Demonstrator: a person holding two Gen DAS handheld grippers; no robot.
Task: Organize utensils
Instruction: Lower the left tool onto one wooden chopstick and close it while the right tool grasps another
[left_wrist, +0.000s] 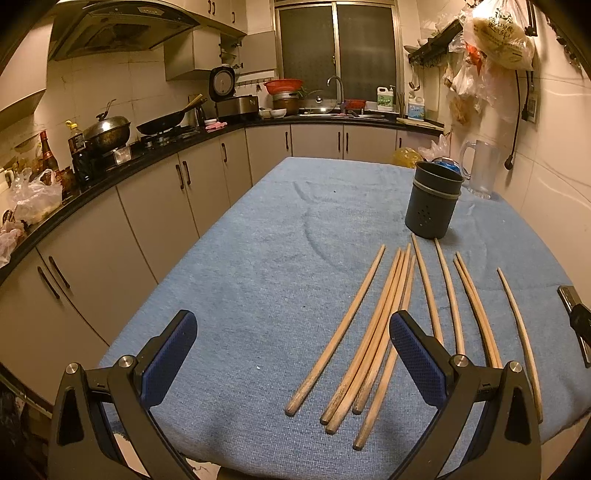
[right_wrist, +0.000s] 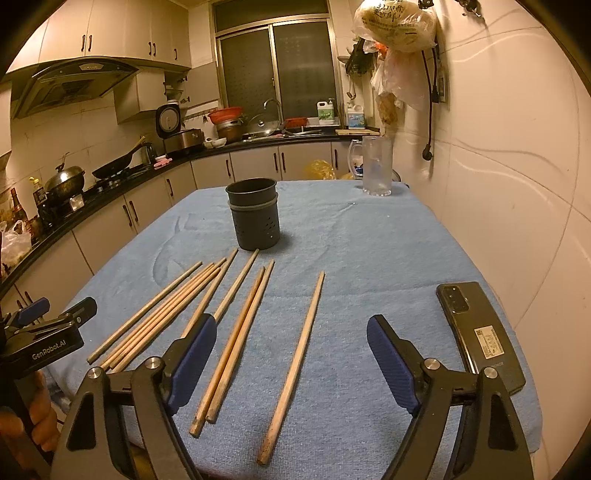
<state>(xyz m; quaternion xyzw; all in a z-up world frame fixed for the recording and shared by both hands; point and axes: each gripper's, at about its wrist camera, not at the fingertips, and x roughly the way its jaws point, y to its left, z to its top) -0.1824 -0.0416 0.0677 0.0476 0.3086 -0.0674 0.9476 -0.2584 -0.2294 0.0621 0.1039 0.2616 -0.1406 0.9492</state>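
Observation:
Several wooden chopsticks lie side by side on a blue towel, tips pointing away; they also show in the right wrist view. A dark grey utensil holder stands upright beyond them, empty as far as I can see, also in the right wrist view. My left gripper is open and empty, near the chopsticks' left end. My right gripper is open and empty, over a single chopstick lying apart on the right.
A black phone lies at the table's right edge by the wall. A clear plastic pitcher stands at the far right corner. A kitchen counter with pots runs along the left. The left gripper body shows at the right wrist view's left edge.

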